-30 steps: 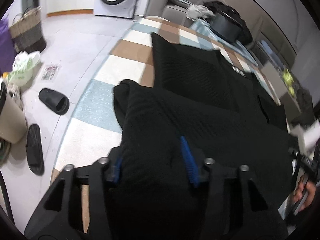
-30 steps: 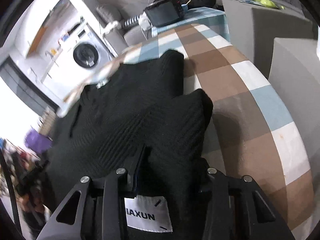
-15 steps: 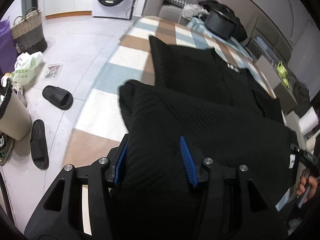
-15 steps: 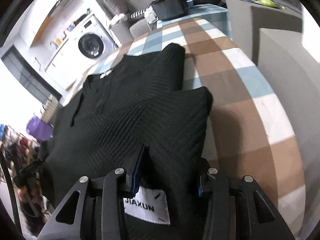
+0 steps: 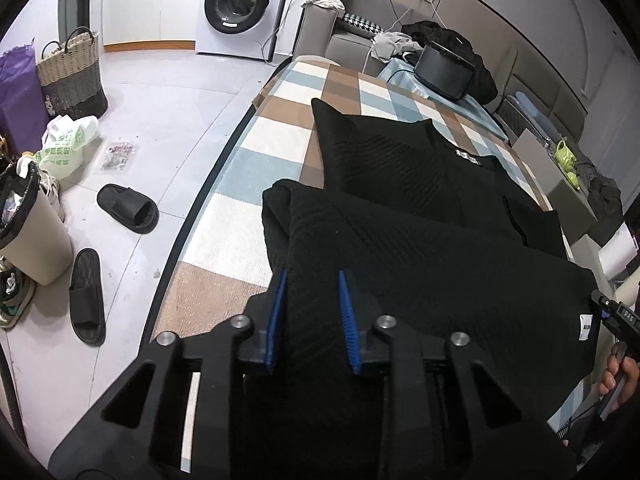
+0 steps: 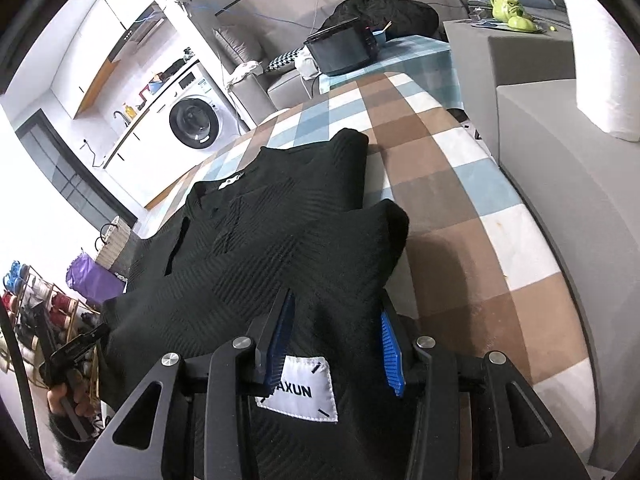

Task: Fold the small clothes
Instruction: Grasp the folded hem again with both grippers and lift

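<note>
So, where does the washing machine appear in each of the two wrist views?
Left wrist: the washing machine stands at top centre, beyond the checked cloth.
Right wrist: it is at upper left, under the wall cupboards.
Shared landmark: the black garment on the cloth.

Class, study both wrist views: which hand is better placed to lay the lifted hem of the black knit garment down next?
Neither alone. The left tool and right tool each pinch a corner of the black knit garment; the left's jaws just closed further. Both should lower together.
</note>
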### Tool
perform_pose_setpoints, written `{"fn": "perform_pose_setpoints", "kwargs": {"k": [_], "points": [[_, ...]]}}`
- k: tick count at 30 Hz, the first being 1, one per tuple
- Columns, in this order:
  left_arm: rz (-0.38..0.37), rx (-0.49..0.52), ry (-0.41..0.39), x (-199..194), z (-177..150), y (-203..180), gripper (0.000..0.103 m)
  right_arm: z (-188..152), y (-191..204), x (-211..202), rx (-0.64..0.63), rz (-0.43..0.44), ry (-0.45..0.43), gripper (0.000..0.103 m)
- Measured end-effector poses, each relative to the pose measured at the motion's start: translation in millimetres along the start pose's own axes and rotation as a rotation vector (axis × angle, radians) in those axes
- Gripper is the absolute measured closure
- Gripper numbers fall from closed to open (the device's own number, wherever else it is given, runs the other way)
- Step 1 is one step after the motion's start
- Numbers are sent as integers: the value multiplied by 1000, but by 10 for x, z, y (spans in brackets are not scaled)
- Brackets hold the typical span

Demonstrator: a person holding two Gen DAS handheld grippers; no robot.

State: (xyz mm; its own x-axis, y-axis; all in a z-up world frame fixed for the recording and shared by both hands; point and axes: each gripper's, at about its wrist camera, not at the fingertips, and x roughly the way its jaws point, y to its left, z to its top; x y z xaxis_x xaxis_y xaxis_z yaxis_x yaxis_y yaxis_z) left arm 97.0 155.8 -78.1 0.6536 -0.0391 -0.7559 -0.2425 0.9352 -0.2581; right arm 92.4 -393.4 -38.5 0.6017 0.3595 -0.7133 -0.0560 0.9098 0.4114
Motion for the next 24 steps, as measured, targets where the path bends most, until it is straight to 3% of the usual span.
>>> {"fn": "perform_pose_setpoints", "kwargs": {"k": [2, 4, 12, 17, 21, 24], "points": [[2, -11, -12, -17, 5, 11, 91, 3, -9, 18, -3, -26, -1, 71], [1, -19, -37, -59, 25, 5, 94, 15, -23, 7, -6, -42, -15, 93], [-54, -66, -139, -316, 356, -24, 103, 301, 249, -455, -80, 18, -256, 96], [-61, -61, -182, -187, 733, -58, 103, 627, 281, -285, -24, -19, -313, 96], [-49, -50, -136, 76, 818, -45, 102, 752, 117, 193, 74, -116, -191, 96], [5, -65, -37, 298, 802, 18, 98, 696, -89, 485, 149, -131, -54, 93]]}}
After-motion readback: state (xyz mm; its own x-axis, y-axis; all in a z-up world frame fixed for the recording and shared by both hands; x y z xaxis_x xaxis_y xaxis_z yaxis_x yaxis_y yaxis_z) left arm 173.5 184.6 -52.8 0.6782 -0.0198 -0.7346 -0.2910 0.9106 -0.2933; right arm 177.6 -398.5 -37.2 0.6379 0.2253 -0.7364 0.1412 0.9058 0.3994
